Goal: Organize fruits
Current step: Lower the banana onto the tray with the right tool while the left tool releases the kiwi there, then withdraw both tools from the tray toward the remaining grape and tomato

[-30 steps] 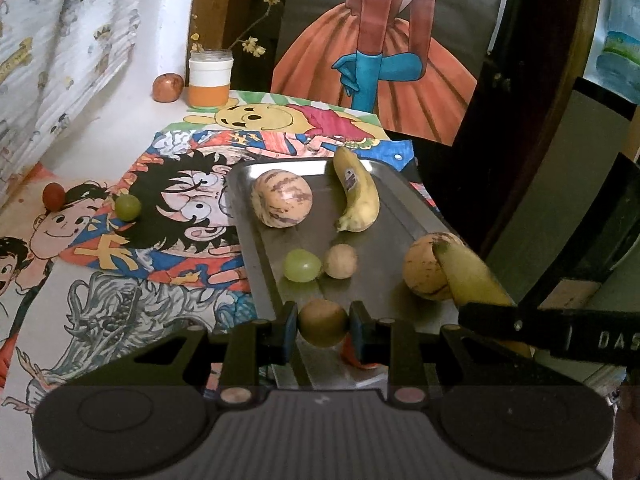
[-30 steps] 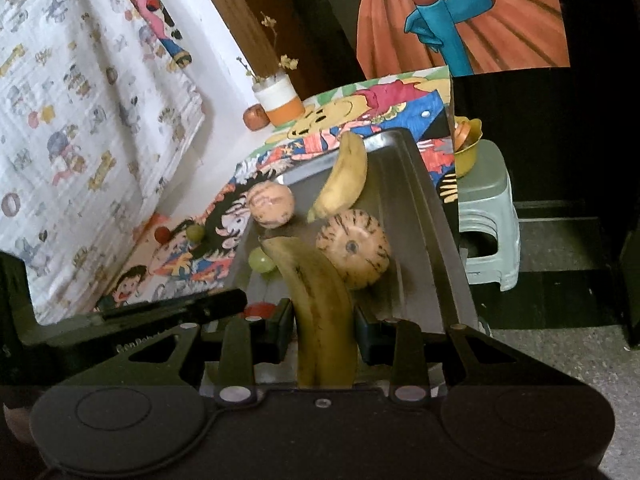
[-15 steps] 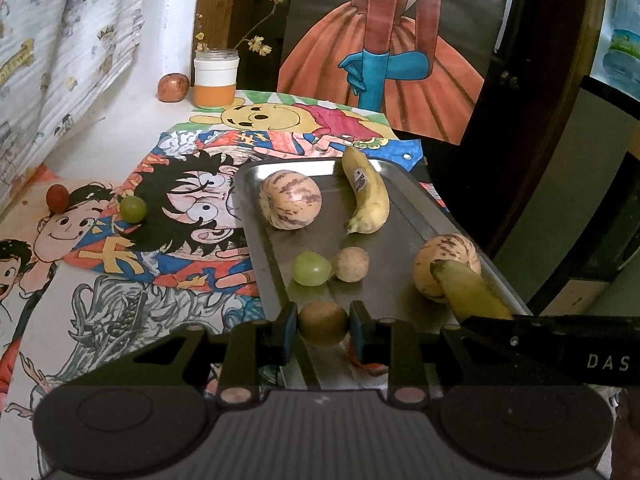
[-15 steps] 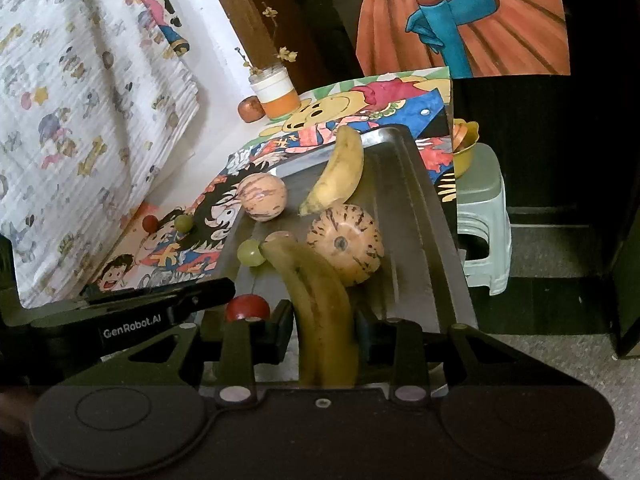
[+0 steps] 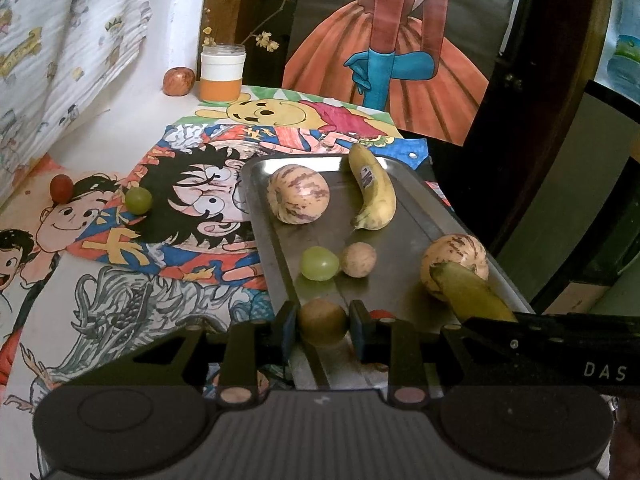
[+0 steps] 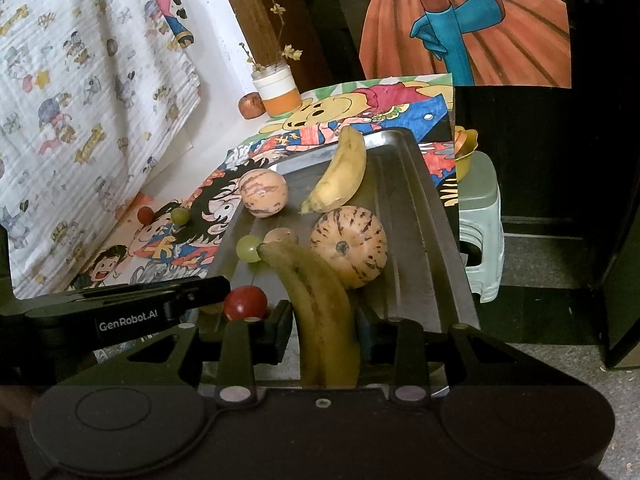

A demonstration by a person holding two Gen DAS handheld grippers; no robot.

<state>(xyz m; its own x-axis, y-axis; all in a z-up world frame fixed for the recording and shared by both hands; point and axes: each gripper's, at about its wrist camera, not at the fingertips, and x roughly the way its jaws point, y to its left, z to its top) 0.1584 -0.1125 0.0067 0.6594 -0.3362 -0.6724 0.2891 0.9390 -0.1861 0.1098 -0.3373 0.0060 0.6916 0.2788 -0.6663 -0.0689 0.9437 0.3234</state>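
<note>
My left gripper [image 5: 322, 320] is shut on a small brown round fruit [image 5: 322, 321], held over the near end of the metal tray [image 5: 404, 292]. My right gripper [image 6: 324, 330] is shut on a dark green-yellow banana [image 6: 320, 300], also over the tray's [image 6: 416, 216] near end; its tip [image 5: 468, 292] shows in the left wrist view. On the tray lie a yellow banana [image 5: 374, 192], two striped melons [image 5: 298, 194] [image 5: 460, 256], a green grape [image 5: 319, 263], a small tan fruit [image 5: 358, 259] and a red tomato [image 6: 245, 303].
A green grape [image 5: 138, 200] and a red grape [image 5: 61, 188] lie on the cartoon mat [image 5: 192, 208] left of the tray. An orange-white jar [image 5: 222, 74] and a reddish fruit [image 5: 178, 81] stand at the back. A grey stool [image 6: 480, 220] with a yellow bowl stands right of the table.
Both grippers have pulled back and risen slightly while keeping their fruit. The red tomato has come into sight on the tray beside the right gripper.
</note>
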